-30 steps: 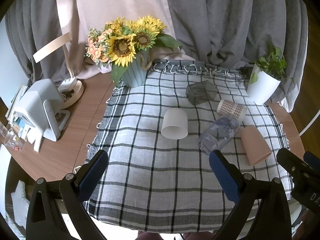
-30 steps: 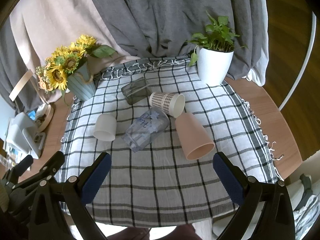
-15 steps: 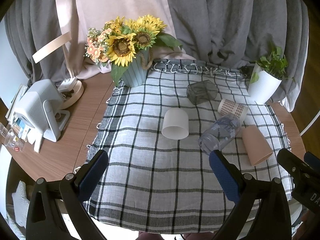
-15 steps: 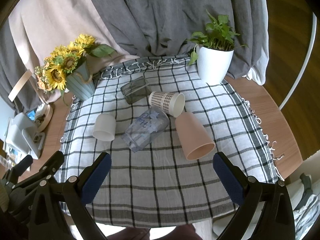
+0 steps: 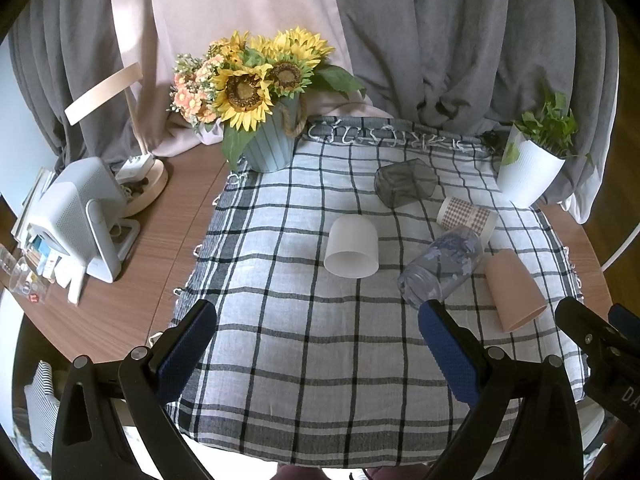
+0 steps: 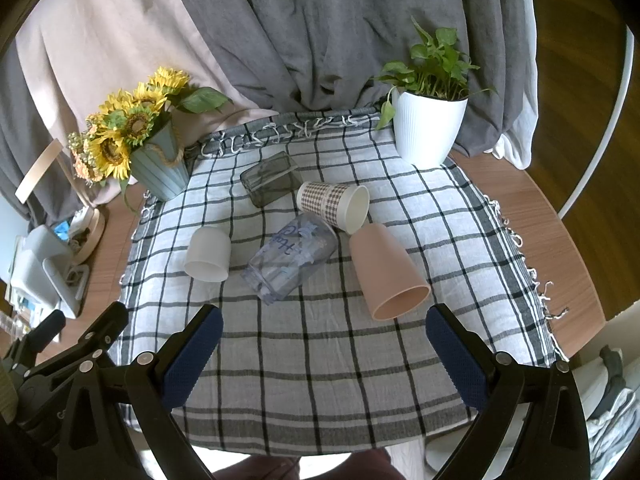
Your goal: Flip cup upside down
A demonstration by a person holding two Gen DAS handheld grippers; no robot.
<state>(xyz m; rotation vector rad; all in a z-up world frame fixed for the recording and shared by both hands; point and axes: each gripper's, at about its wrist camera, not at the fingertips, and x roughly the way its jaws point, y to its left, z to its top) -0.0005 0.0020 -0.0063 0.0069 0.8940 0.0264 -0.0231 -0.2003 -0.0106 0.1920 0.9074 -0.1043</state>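
Several cups lie on their sides on a checked cloth (image 5: 304, 340) (image 6: 320, 360). A white cup (image 5: 352, 246) (image 6: 208, 254) is left of centre. A clear printed cup (image 5: 442, 266) (image 6: 292, 262) lies in the middle, a pink cup (image 5: 514, 290) (image 6: 386, 272) to its right, a checked paper cup (image 5: 466, 216) (image 6: 334, 204) and a dark glass cup (image 5: 404, 182) (image 6: 272, 182) behind. My left gripper (image 5: 318, 354) and right gripper (image 6: 324, 358) are both open and empty, above the cloth's near part.
A sunflower vase (image 5: 268, 148) (image 6: 160, 160) stands at the back left. A white plant pot (image 5: 528, 172) (image 6: 428, 128) stands at the back right. A white device (image 5: 80, 216) and a lamp base (image 5: 140, 184) stand on the wooden table left of the cloth. Curtains hang behind.
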